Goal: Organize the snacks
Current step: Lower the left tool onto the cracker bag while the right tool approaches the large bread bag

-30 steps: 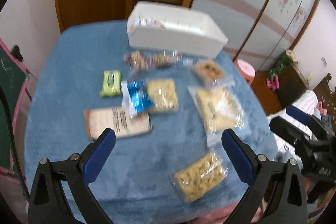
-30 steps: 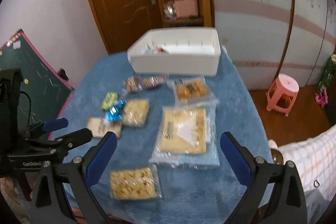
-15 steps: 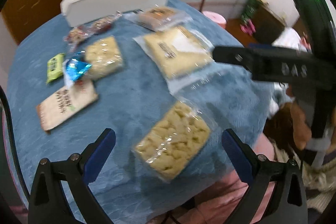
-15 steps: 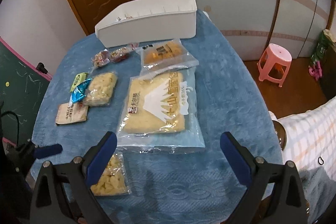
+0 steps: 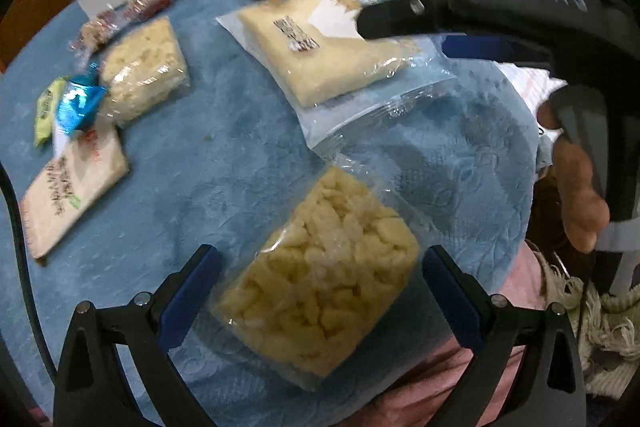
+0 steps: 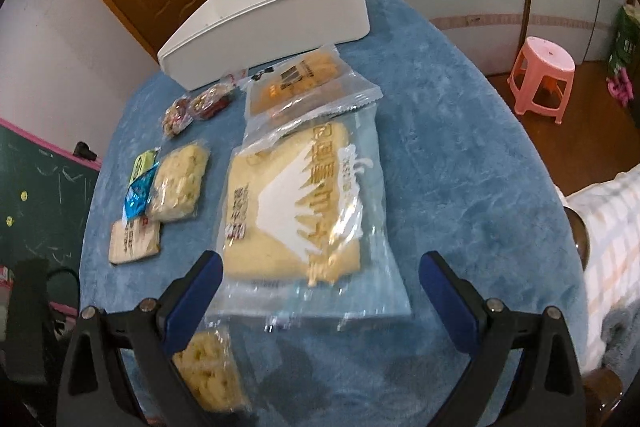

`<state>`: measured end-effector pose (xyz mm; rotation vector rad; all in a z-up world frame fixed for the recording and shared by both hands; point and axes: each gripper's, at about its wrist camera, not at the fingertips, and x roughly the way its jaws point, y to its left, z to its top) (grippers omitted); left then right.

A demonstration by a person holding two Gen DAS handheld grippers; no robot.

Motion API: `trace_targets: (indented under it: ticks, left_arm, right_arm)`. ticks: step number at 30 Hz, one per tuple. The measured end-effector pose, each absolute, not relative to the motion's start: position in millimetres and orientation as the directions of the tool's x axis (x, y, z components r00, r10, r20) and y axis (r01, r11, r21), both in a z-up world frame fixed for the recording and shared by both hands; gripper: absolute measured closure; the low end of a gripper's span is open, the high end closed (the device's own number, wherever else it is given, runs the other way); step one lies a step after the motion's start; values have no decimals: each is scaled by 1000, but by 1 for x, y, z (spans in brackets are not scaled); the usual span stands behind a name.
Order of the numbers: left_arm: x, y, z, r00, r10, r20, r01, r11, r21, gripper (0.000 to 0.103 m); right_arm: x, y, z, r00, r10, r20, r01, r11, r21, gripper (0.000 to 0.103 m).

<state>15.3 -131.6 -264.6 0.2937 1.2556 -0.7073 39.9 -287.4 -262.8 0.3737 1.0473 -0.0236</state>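
1. My left gripper has its fingers spread wide, gripping nothing, with the clear bag of pale puffed snacks lying flat right between the two pads on the blue tablecloth.
2. My right gripper is spread wide too, empty, the near edge of the big cake bag sitting between its fingertips.
3. The white bin sits well beyond the fingers, past the orange snack pack.
4. Small packets lie off past the left finger, including a blue wrapper.
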Motion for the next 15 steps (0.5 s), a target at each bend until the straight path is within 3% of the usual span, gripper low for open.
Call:
trace_targets:
  ticks: [7, 10, 13, 14, 15]
  left_arm:
    - [21, -136, -270, 147, -326, -934, 651, 743, -157, 2]
    - [21, -138, -270, 155, -330, -931, 660, 736, -151, 5]
    - [18, -136, -268, 178, -334, -926, 673, 728, -133, 22]
    - [17, -137, -266, 186, -337, -923, 676, 726, -128, 33]
    - [17, -137, -264, 188, -340, -921, 676, 725, -130, 34]
  right_arm:
    - [61, -282, -288, 447, 226, -866, 182, 924, 336, 3]
    - [64, -265, -289, 452, 183, -873, 138, 953, 271, 7]
    - [61, -254, -285, 473, 184, -861, 92, 962, 256, 32]
    - [60, -254, -283, 481, 198, -854, 86, 959, 270, 50]
    - [58, -256, -281, 488, 247, -837, 71, 944, 321, 63]
